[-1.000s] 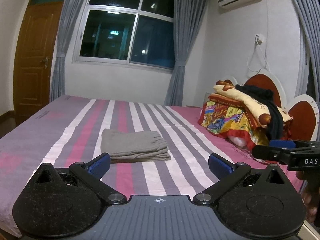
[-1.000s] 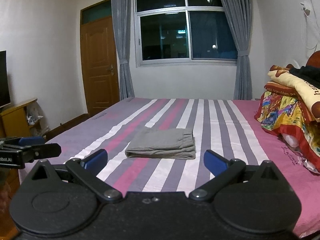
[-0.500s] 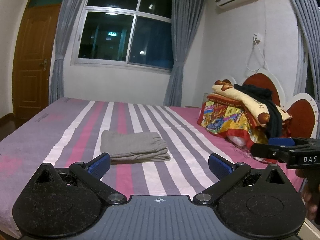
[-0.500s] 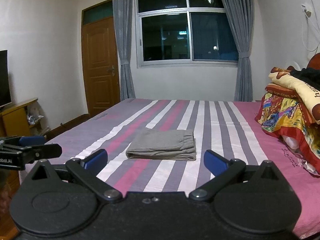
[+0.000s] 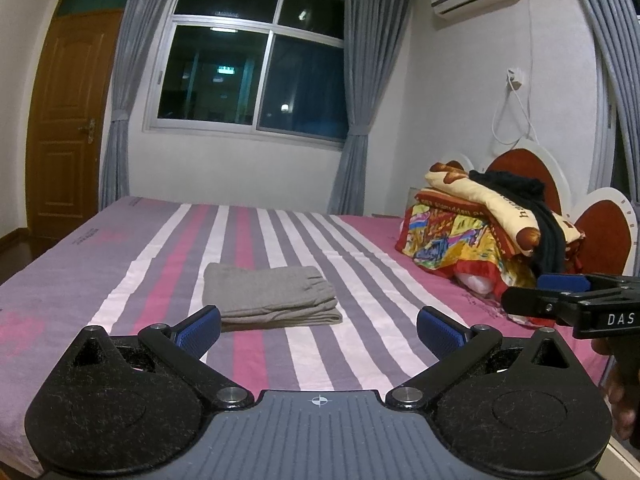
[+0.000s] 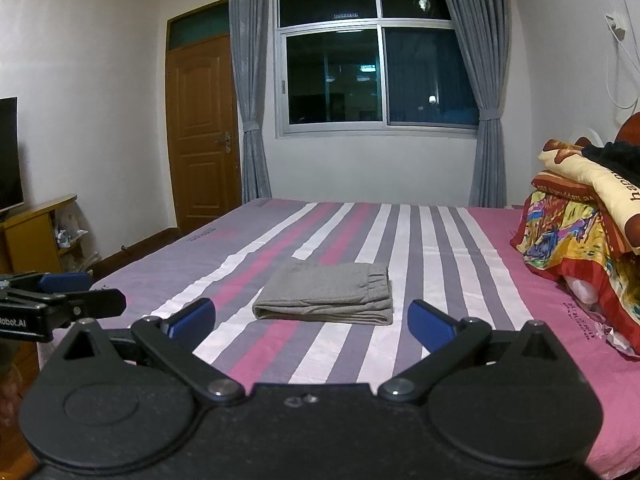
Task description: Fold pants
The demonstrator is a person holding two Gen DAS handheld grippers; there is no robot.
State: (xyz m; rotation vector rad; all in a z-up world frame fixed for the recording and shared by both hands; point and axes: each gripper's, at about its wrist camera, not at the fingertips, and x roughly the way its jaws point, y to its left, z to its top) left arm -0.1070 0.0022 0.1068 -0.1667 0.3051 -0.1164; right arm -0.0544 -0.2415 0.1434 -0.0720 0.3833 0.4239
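The grey cotton pants [image 6: 326,294], folded into a flat rectangle, lay at 12 o'clock on the striped pink bed sheet [image 6: 440,240]. Your left gripper [image 5: 318,326] and right gripper [image 6: 310,320] stood wide apart, holding nothing. Any further touch could have pushed the layers apart.

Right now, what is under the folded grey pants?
The folded grey pants lie flat on the striped bedsheet, across its pink, white and purple stripes. Whatever sits directly beneath them is covered; nothing sticks out at the edges.
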